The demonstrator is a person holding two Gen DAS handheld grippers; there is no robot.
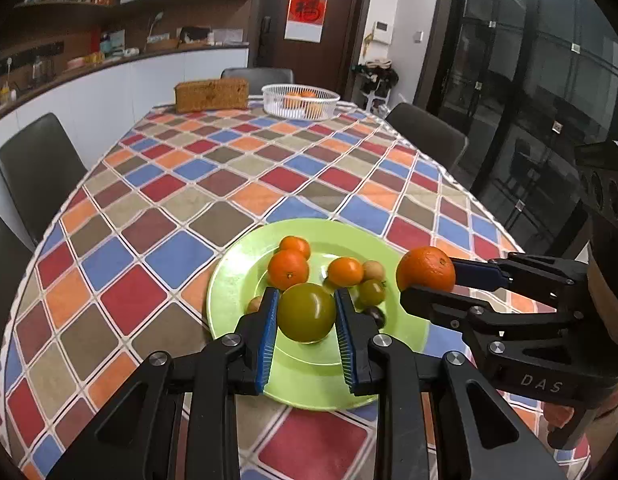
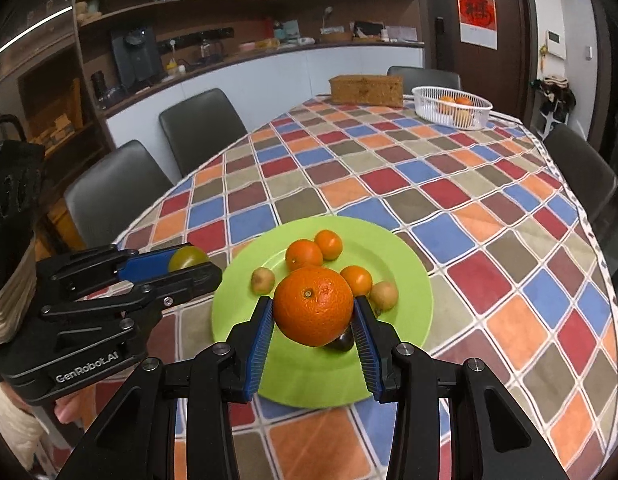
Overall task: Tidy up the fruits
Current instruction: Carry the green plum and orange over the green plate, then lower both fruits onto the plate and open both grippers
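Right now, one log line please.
left gripper: shut on green fruit | right gripper: shut on orange | both above green plate | white basket: far end

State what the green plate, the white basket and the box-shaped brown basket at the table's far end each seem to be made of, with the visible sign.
Green plate: probably glossy plastic or melamine; it shows soft reflections.
White basket: likely moulded plastic; thin, even lattice walls.
Brown basket: apparently woven wicker or rattan; matt, coarse weave texture.
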